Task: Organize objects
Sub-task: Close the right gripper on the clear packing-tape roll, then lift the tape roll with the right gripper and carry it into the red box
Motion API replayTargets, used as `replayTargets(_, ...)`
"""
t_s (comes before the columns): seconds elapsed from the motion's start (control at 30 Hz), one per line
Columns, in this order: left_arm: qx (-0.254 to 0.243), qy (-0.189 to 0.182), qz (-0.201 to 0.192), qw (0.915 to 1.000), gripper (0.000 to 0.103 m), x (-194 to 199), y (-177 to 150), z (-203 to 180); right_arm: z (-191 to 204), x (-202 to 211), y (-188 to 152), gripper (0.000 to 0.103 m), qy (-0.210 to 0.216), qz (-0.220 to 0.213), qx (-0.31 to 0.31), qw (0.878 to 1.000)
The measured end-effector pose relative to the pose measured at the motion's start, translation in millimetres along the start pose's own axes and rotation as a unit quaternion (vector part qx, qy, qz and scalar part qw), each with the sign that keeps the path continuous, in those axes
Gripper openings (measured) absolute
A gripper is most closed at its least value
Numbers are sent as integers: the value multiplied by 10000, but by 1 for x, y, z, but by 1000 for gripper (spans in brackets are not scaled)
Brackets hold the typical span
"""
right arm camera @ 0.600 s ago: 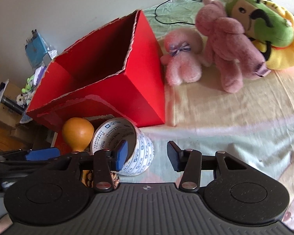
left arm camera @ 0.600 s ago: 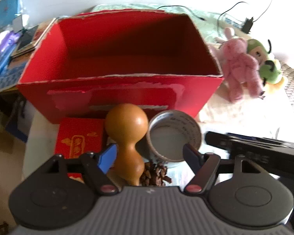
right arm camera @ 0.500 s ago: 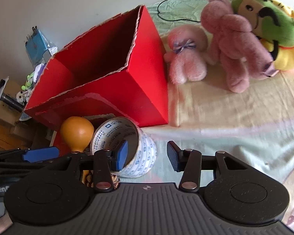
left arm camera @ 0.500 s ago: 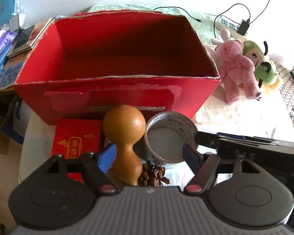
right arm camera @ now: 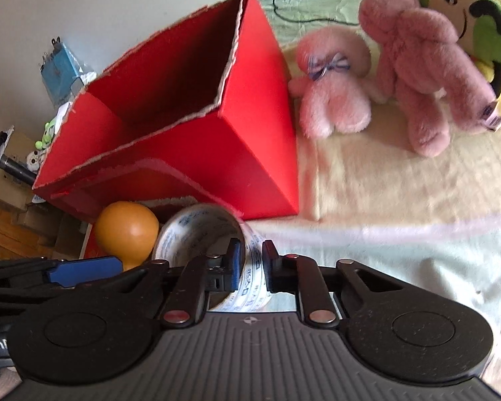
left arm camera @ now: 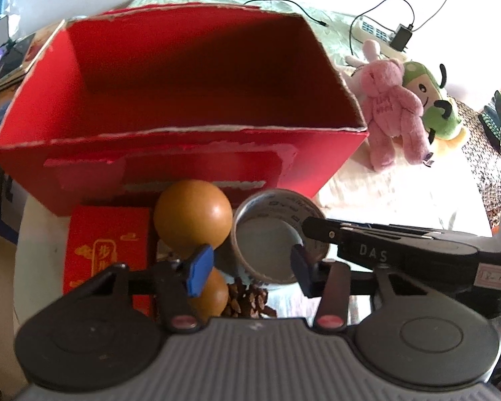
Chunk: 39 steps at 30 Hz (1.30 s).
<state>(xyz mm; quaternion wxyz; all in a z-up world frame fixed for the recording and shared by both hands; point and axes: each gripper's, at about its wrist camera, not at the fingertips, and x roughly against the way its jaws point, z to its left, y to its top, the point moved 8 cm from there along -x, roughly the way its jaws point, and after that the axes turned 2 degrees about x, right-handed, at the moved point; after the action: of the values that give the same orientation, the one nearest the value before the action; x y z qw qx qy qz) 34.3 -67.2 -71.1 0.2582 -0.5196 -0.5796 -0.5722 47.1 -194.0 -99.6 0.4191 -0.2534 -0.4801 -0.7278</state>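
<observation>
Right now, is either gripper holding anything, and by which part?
The right gripper pinches the tape roll by its wall, one finger inside the ring and one outside. The left gripper is open and holds nothing.

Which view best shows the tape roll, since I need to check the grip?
The right wrist view: the right gripper has its jaws shut on the tape roll wall. The left wrist view shows its open core, the grip hidden.
</observation>
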Motion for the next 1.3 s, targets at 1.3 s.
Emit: replayTargets(1.3,-769,-610,-95,9951,12,-24,12,-103,-88,88,8,12,-582,-912,-357,9935)
